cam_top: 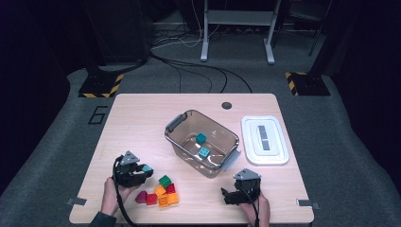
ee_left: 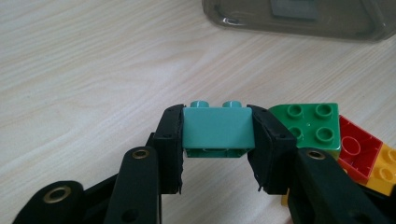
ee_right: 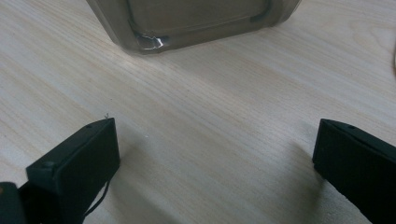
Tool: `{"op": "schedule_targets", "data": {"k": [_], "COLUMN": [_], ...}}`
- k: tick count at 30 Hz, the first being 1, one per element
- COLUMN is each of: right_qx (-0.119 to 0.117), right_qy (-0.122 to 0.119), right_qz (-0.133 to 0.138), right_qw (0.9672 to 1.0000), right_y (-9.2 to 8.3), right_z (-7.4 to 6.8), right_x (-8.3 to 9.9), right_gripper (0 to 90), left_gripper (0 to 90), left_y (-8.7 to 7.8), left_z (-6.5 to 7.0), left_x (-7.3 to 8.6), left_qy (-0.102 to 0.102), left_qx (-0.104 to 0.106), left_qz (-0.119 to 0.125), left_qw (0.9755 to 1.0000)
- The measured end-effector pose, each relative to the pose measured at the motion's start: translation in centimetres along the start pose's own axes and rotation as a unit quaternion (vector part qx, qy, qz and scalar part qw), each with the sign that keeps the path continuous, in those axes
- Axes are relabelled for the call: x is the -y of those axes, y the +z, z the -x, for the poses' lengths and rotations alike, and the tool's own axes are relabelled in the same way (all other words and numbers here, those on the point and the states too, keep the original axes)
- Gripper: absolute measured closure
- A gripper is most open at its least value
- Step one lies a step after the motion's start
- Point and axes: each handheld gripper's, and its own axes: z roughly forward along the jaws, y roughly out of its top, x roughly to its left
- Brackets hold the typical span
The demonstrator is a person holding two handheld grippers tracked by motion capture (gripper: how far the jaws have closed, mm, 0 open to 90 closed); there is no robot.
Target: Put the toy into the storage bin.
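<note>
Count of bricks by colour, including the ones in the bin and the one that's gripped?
Teal bricks: 3 (2 in the bin, 1 in the left gripper)
Green brick: 1
Red bricks: 3
Orange bricks: 3, roughly; they sit packed together
Total: 10, roughly

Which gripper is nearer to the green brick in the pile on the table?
Left. The left gripper, shut on a teal brick, is just beside the green brick. The right gripper is farther away, on the pile's other side.
</note>
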Motion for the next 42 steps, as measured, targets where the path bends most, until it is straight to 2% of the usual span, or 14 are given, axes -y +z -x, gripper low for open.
{"op": "schedule_targets", "data": {"k": [7, 21, 22, 26, 28, 30, 35, 36, 37, 38, 42], "right_qx": [0.000, 0.002, 0.000, 0.000, 0.002, 0.002, 0.002, 0.000, 0.002, 0.000, 0.000], "right_qy": [-0.003, -0.001, -0.008, -0.008, 0.000, -0.004, -0.001, -0.008, 0.000, -0.008, -0.008], "right_qz": [0.000, 0.001, 0.000, 0.000, 0.001, 0.001, 0.001, 0.000, 0.001, 0.000, 0.000], "right_qw": [1.0000, 1.0000, 1.0000, 1.0000, 1.0000, 1.0000, 1.0000, 1.0000, 1.0000, 1.0000, 1.0000], "right_y": [0.0, 0.0, 0.0, 0.0, 0.0, 0.0, 0.0, 0.0, 0.0, 0.0, 0.0], "right_z": [0.0, 0.0, 0.1, 0.1, 0.0, 0.1, 0.0, 0.1, 0.0, 0.1, 0.1], "right_x": [0.0, 0.0, 0.0, 0.0, 0.0, 0.0, 0.0, 0.0, 0.0, 0.0, 0.0], "right_gripper": [0.0, 0.0, 0.0, 0.0, 0.0, 0.0, 0.0, 0.0, 0.0, 0.0, 0.0], "left_gripper": [58.9, 58.9, 58.9, 58.9, 58.9, 58.9, 58.9, 58.9, 58.9, 58.9, 58.9], "left_y": [-0.5, -0.8, -0.8, -1.1, -1.3, -1.4, -1.7, -1.8, -1.8, -1.9, -2.3], "left_z": [-0.1, 0.0, 0.0, 0.0, 0.0, 0.0, 0.0, 0.0, 0.0, 0.0, 0.1], "left_x": [-0.9, -2.5, -2.7, -3.3, -3.6, -3.9, -4.6, -4.8, -4.9, -5.1, -5.8], "left_qy": [0.012, 0.011, 0.013, 0.015, 0.019, 0.018, 0.025, 0.026, 0.027, 0.030, 0.037], "left_qx": [-0.004, -0.006, -0.005, -0.005, -0.008, -0.010, -0.013, -0.012, -0.012, -0.012, -0.011], "left_qz": [0.003, 0.026, 0.028, 0.038, 0.034, 0.039, 0.043, 0.044, 0.045, 0.046, 0.054], "left_qw": [0.9999, 0.9996, 0.9995, 0.9992, 0.9992, 0.9990, 0.9987, 0.9986, 0.9986, 0.9984, 0.9978]}}
